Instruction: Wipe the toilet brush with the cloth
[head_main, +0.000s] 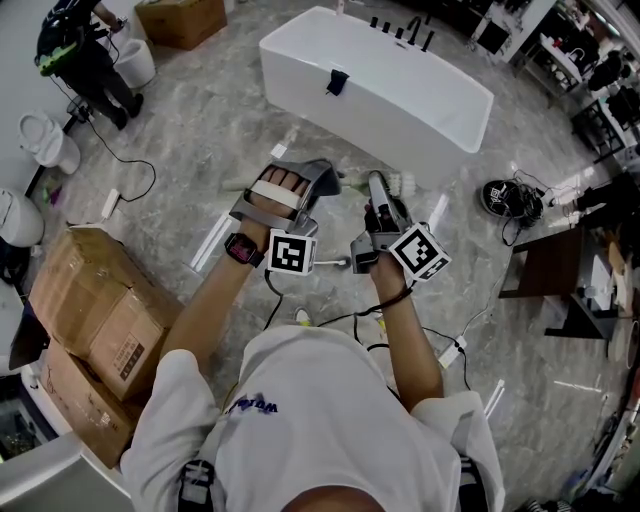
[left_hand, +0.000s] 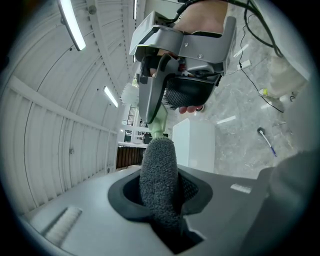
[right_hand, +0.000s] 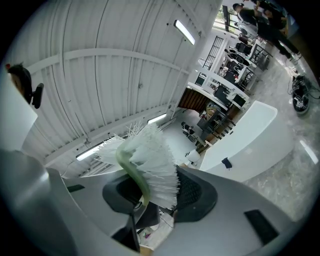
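The pale green toilet brush with white bristles (right_hand: 152, 160) hangs in the air above the grey marble floor (head_main: 200, 120), with the right gripper (right_hand: 150, 197) fingers clenched on its bristle head. The left gripper (left_hand: 160, 200) fingers grasp the fuzzy grey cloth (left_hand: 159, 170), which seems to be wrapped round the handle. Bristles give, so a hard stroke could twist the brush loose or pull the cloth free.

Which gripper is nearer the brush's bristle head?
Right. The right gripper clamps the toilet brush by its bristle head; the left gripper holds the cloth farther down the handle.
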